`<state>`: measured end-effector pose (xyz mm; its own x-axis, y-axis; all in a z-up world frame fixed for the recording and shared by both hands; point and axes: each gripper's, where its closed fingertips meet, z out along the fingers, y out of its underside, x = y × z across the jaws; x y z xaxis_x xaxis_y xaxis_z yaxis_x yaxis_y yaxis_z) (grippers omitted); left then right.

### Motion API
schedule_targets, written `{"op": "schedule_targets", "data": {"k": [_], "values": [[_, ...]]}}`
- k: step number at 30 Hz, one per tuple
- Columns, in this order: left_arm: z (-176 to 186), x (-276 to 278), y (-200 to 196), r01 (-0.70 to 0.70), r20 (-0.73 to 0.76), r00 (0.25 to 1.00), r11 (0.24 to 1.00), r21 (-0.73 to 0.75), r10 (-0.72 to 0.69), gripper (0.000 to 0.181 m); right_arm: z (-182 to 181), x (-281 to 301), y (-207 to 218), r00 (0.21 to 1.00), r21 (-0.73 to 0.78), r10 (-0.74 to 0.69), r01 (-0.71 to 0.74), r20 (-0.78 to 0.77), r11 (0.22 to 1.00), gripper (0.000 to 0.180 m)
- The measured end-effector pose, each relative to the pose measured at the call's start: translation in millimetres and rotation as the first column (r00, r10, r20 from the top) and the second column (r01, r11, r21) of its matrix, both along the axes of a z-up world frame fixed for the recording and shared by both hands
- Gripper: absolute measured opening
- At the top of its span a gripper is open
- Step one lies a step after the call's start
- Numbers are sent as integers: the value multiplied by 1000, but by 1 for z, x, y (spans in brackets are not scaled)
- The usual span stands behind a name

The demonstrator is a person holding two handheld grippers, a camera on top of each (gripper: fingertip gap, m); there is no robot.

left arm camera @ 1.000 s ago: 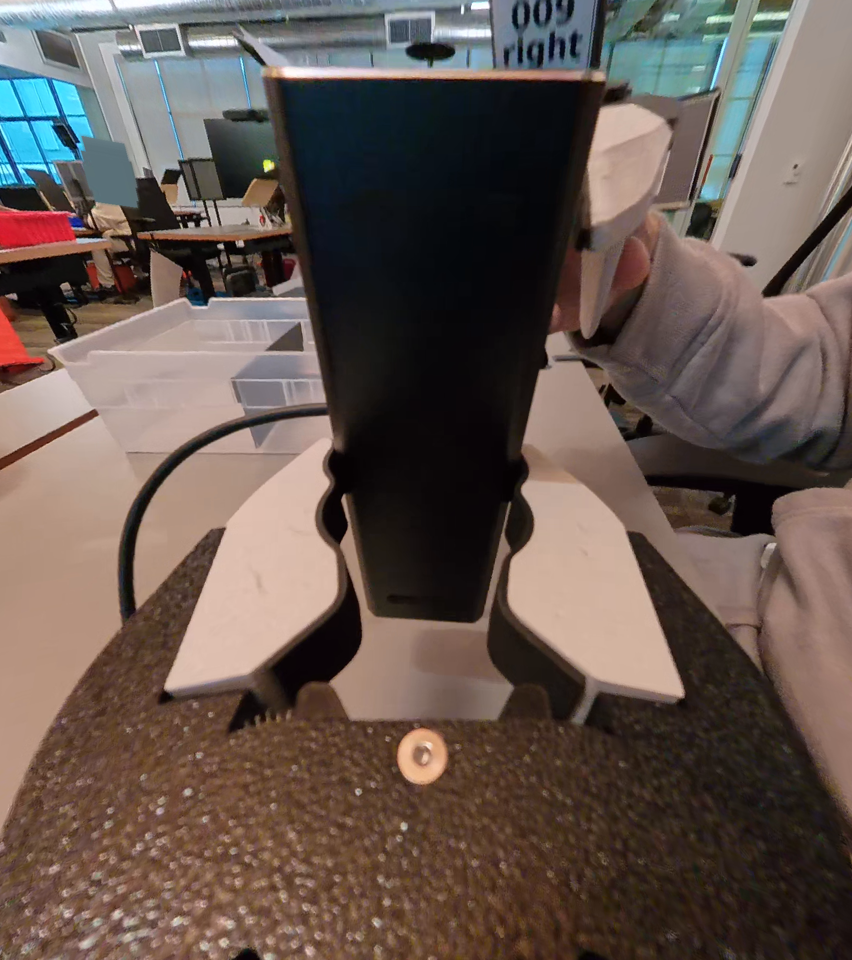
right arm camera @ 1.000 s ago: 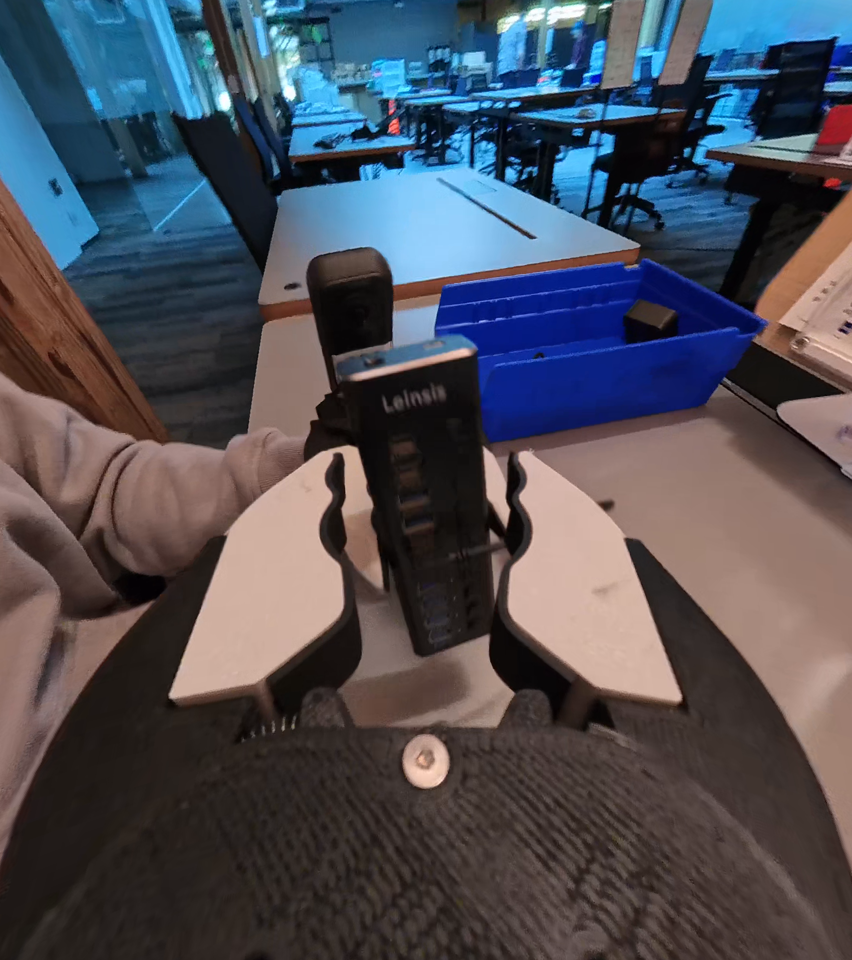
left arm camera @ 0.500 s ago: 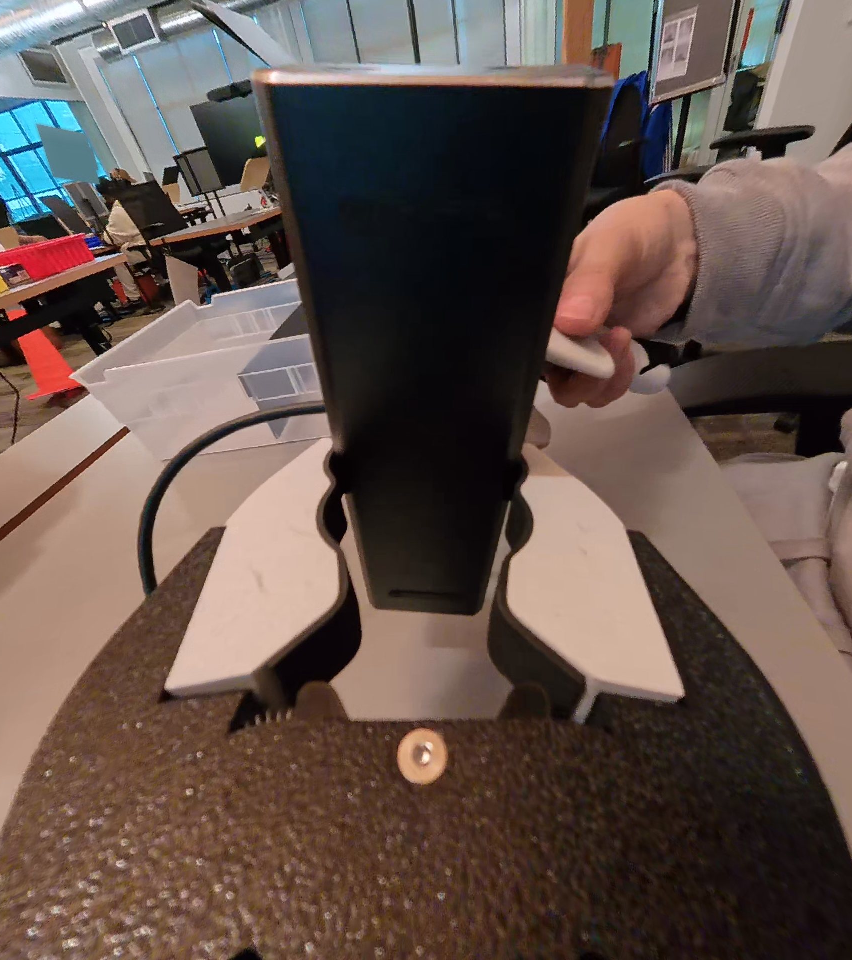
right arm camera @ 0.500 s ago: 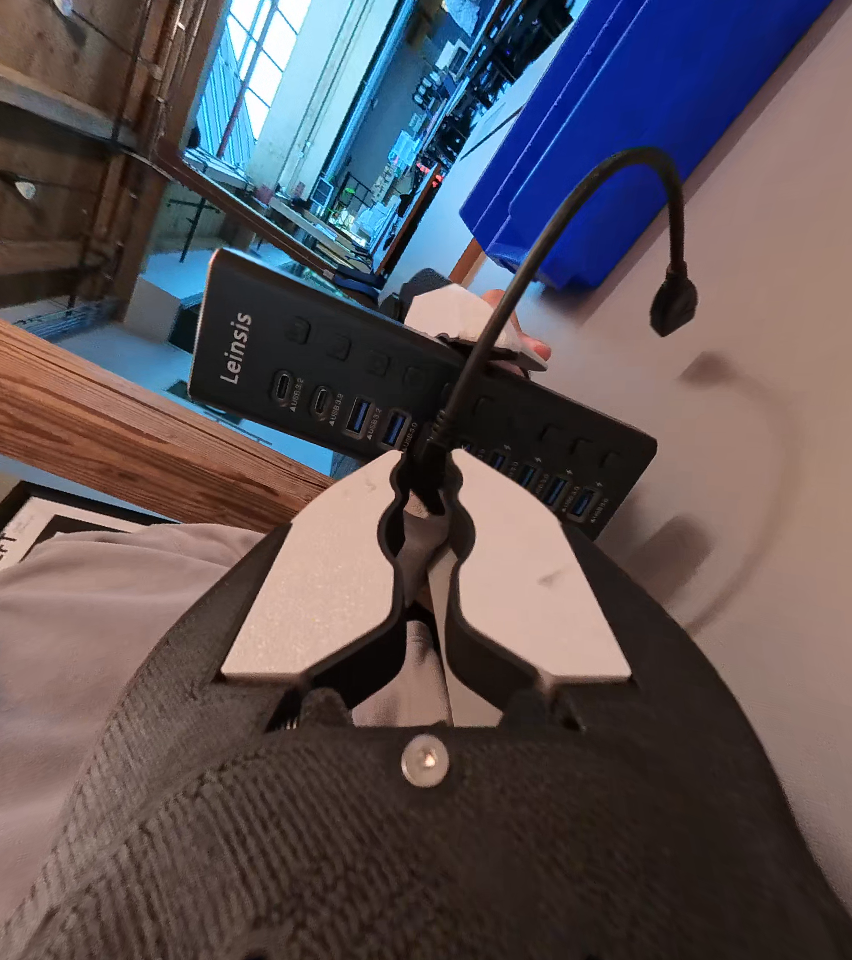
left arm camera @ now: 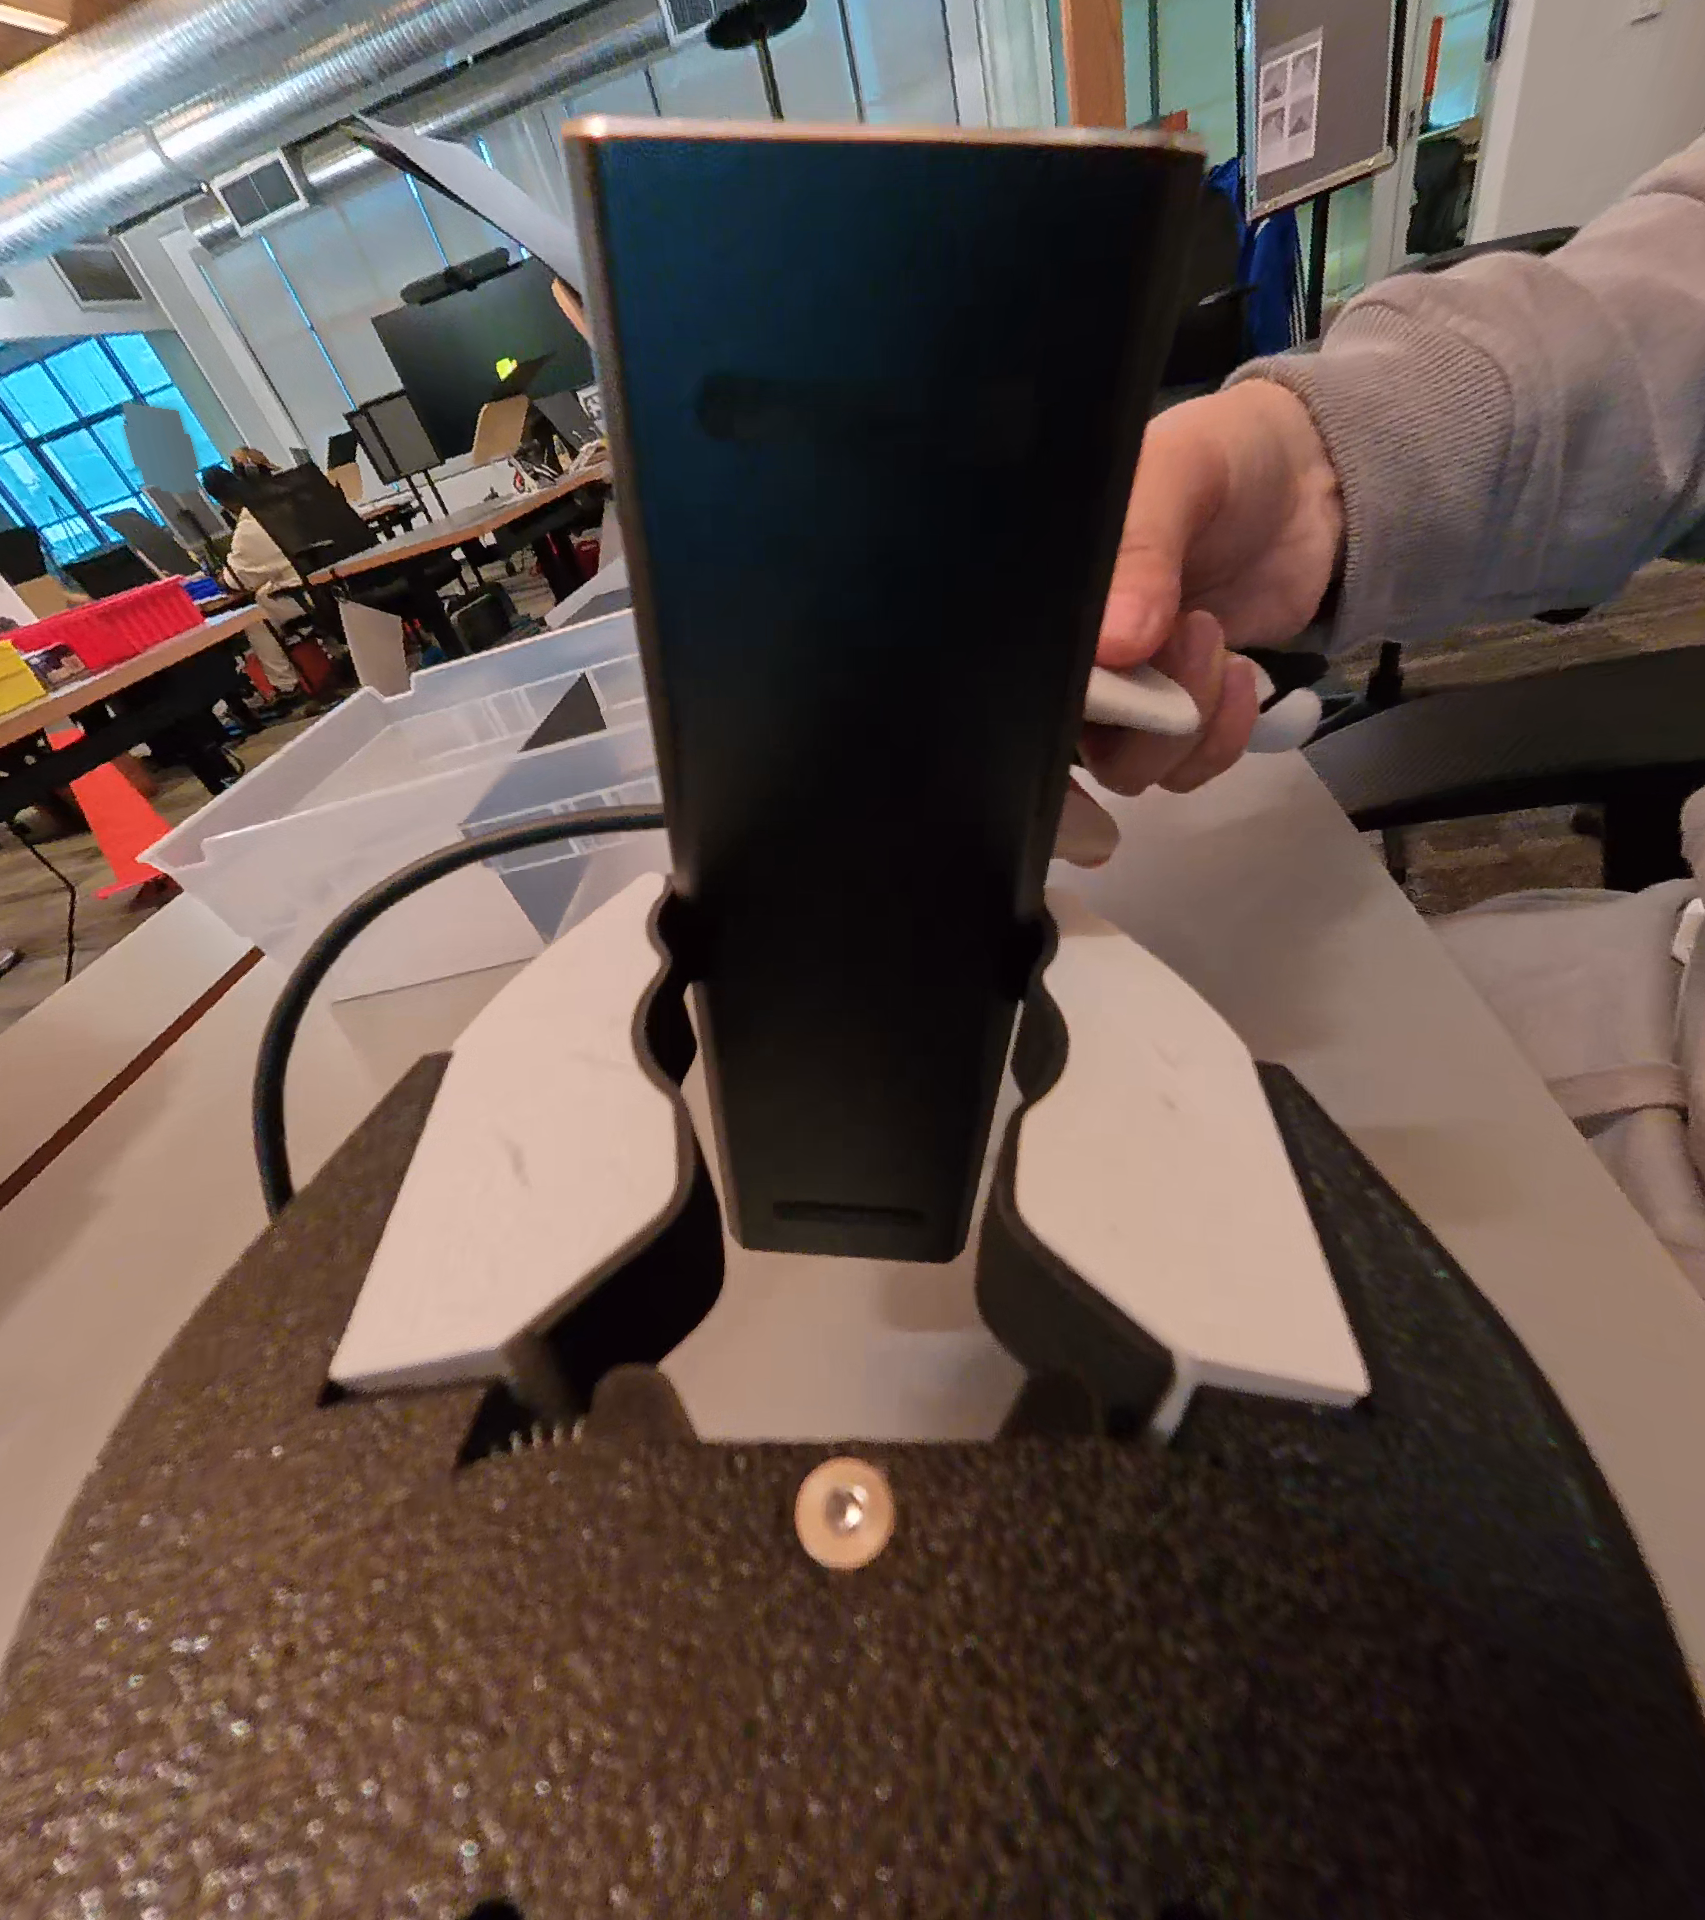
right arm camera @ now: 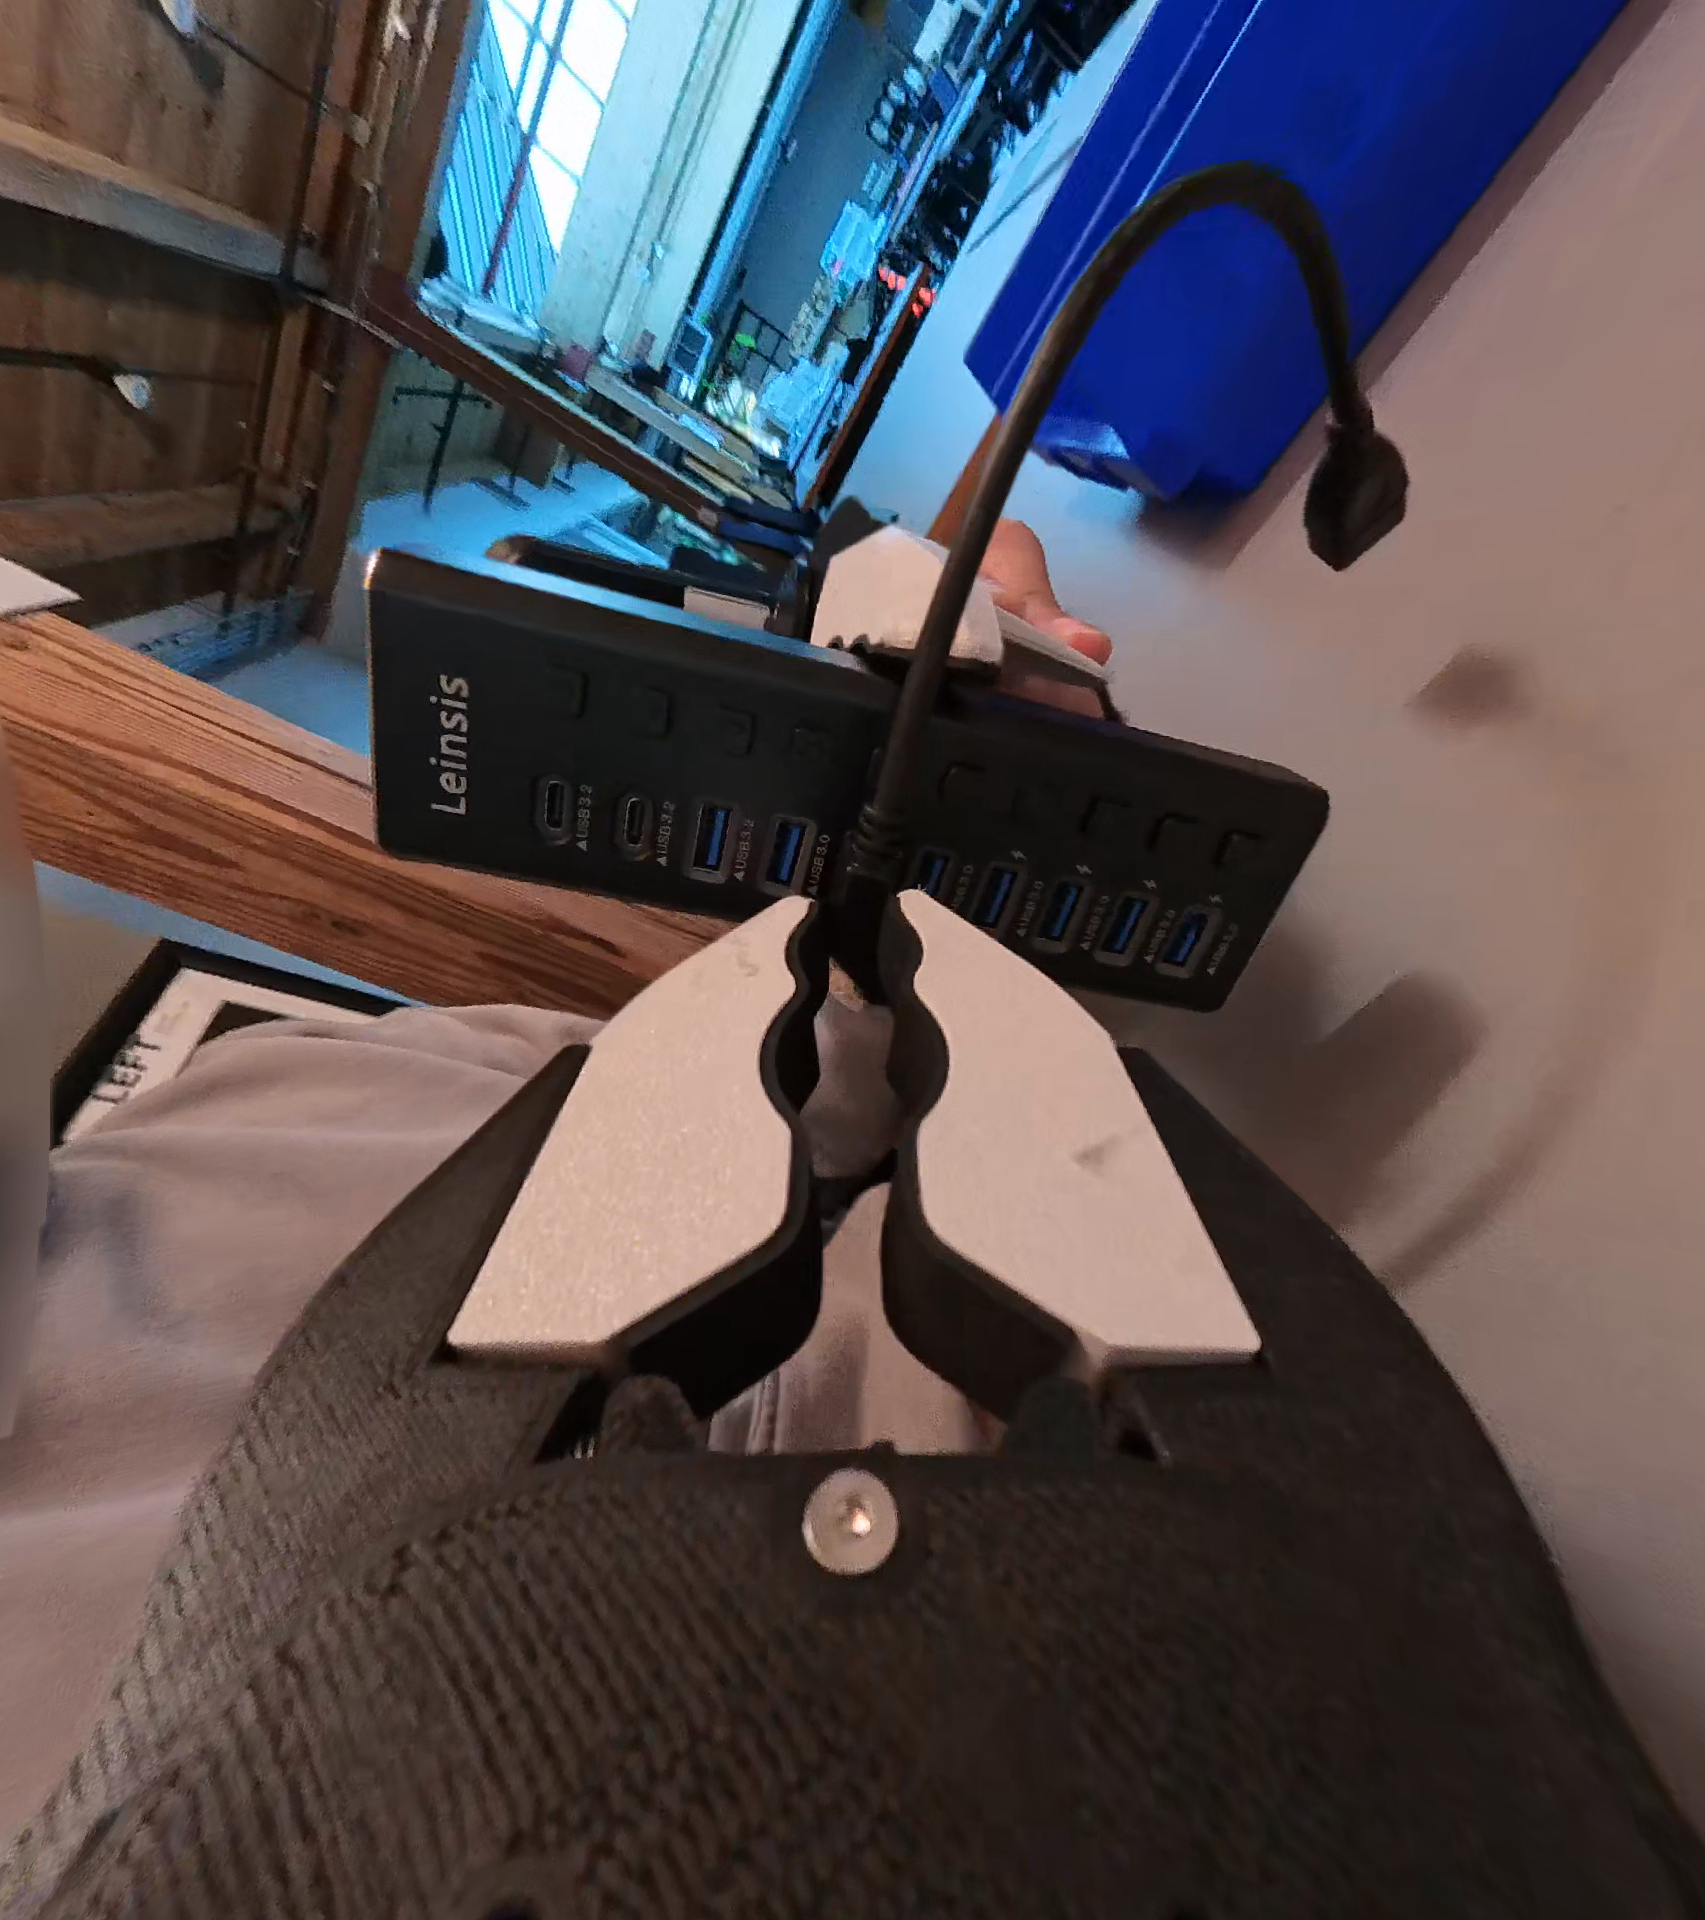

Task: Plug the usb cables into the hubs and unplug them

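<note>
Now your grey table [left arm camera: 1274, 935] has a clear bin [left arm camera: 391, 790] at the far left and a blue bin [right arm camera: 1347, 208] at the far right. Your left gripper [left arm camera: 853, 956] squeezes the long black hub [left arm camera: 879, 623] by its sides, up above the table. Your right gripper [right arm camera: 853, 925] is pinched almost closed on the plug of the black usb cable [right arm camera: 1035, 384], right at the hub's row of ports. The cable's other plug [right arm camera: 1352, 499] hangs free.
</note>
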<state>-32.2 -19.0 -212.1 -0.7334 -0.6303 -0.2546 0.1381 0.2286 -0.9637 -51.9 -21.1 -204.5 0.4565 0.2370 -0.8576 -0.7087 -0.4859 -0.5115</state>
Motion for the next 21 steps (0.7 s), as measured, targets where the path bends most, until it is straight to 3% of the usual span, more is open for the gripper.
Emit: {"op": "schedule_targets", "data": {"k": [11, 15, 21], "values": [[-8, -2, -2, 21, -20, 1000, 999, 35, -20, 61, -8, 0, -1, 954, -10, -73, 73, -290, 997, 8], [-10, -2, -6, 33, -20, 999, 999, 41, -32, 61, -7, -1, 1, 962, -21, -53, 49, -267, 999, 9], [-16, 2, 0, -14, -12, 1000, 996, 84, 15, 61, -14, 2, 6, 997, -29, -48, 46, -67, 999, 10]]}}
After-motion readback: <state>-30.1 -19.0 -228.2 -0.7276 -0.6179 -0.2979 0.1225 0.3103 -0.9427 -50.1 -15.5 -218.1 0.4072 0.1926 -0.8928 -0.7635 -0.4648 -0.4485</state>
